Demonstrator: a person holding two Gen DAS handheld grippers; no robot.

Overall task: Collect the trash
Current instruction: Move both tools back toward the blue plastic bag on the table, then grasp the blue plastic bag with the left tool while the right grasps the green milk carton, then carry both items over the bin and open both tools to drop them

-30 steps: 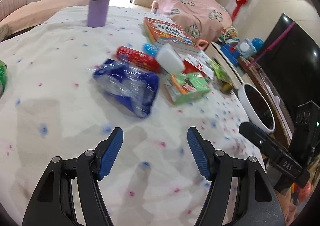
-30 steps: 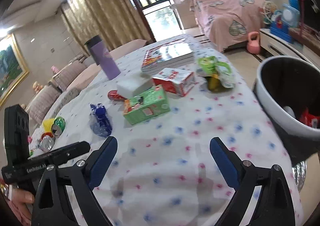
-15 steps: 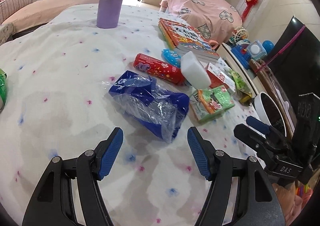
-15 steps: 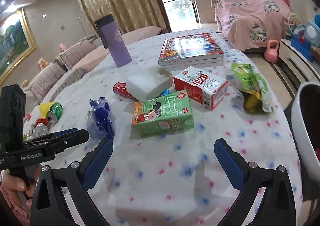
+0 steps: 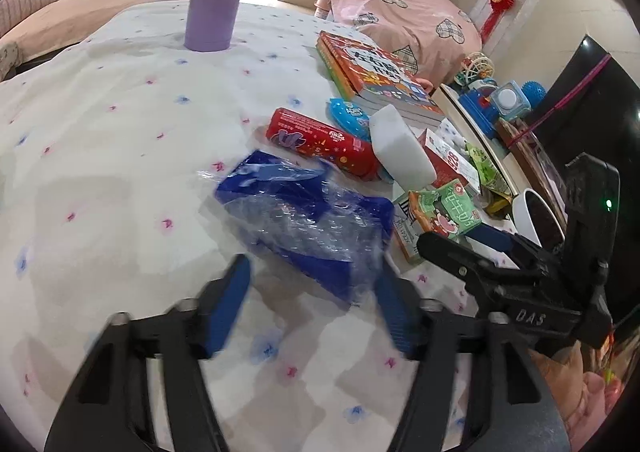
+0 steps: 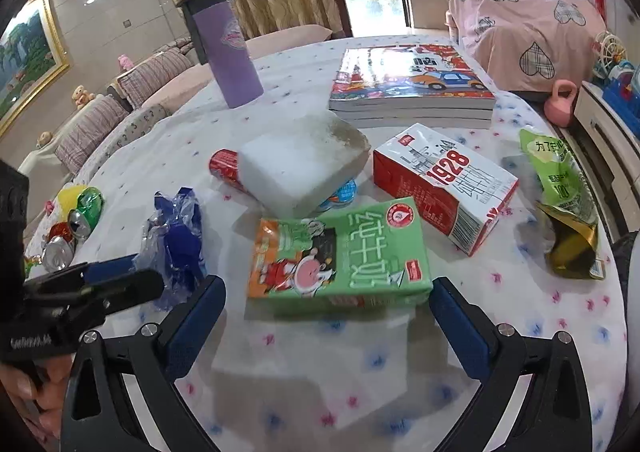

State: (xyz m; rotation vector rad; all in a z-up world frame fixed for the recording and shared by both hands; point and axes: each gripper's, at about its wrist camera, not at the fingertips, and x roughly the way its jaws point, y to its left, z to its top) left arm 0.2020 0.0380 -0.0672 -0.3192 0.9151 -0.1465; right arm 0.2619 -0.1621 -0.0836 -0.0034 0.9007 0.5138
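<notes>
Two pickups are being set up at once. The left tongs (image 5: 312,304) are closing toward the crumpled blue wrapper (image 5: 308,220), which lies on the desk (image 5: 120,156) just ahead of the pads; its near corner reaches into the gap, but the pads do not yet press on it. The right tongs (image 6: 326,318) stand wide open, straddling the near edge of the green carton (image 6: 340,252), which lies flat on the desk and touches neither pad.

As a judgement: the step in hand is the grasp approach, nothing lifted so far. The left side needs a little more reach so the pads bite on the bunched middle of the wrapper rather than on a loose film corner, which could slip out. The right side needs to go forward and down until the carton's sides sit between the pads, then close — the carton looks nearly as wide as the gap, so alignment matters.

The left view shows the white bin (image 5: 536,212) past the desk edge, the likely drop point, and the right tongs coming in from the right. It hides most of the carton.

The right view shows the carton whole, plus the red carton (image 6: 444,188), the green pouch (image 6: 564,188), the white block (image 6: 304,168) resting on a red can (image 6: 224,166), and crushed cans (image 6: 76,220) at the far left — none of the last appear in the left view.
</notes>
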